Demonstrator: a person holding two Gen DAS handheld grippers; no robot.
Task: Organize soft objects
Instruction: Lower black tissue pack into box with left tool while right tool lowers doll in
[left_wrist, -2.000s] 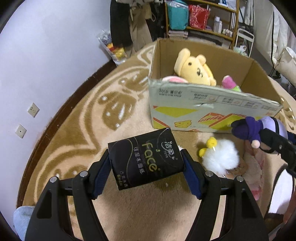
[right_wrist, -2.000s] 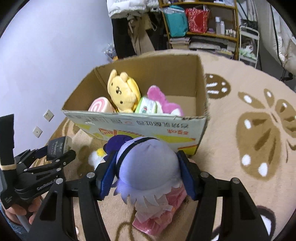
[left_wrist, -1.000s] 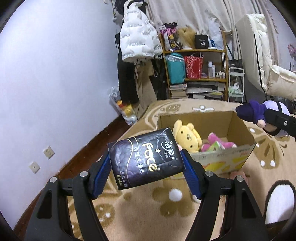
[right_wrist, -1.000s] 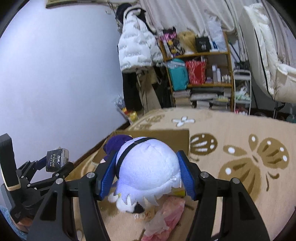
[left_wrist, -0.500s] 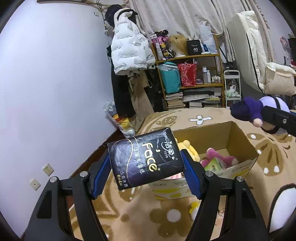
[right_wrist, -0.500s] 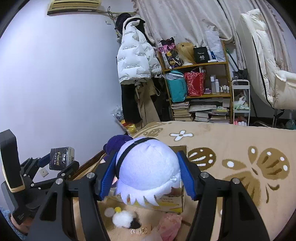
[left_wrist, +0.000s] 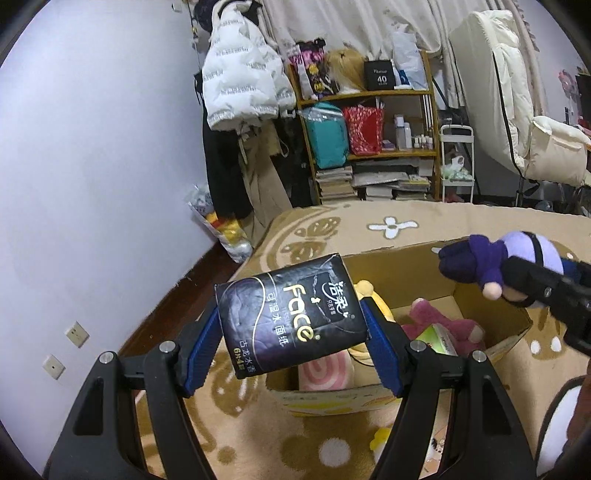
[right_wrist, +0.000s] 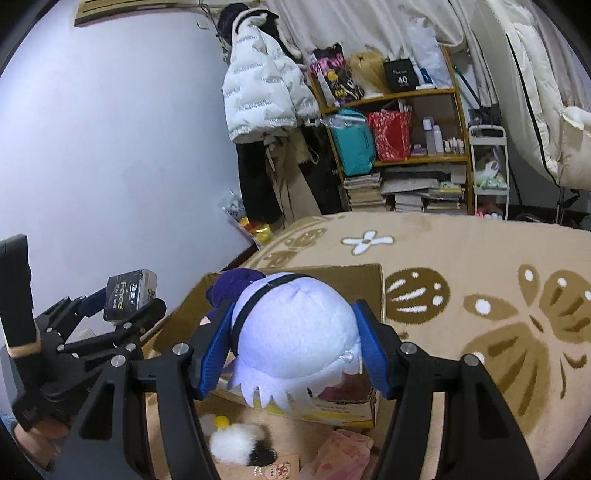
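Both loads lifted off the rug since two seconds ago: left claw (left_wrist: 291, 332) clenched on tissue pack (left_wrist: 290, 317), right claw (right_wrist: 295, 354) gripping purple plush (right_wrist: 295, 332), both now above the cardboard box (left_wrist: 406, 266). Drop looks next.

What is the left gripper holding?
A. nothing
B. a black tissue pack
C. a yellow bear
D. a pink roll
B: the left gripper is shut on the black tissue pack, its blue pads pressing both sides, while the yellow bear and pink roll lie in the box.
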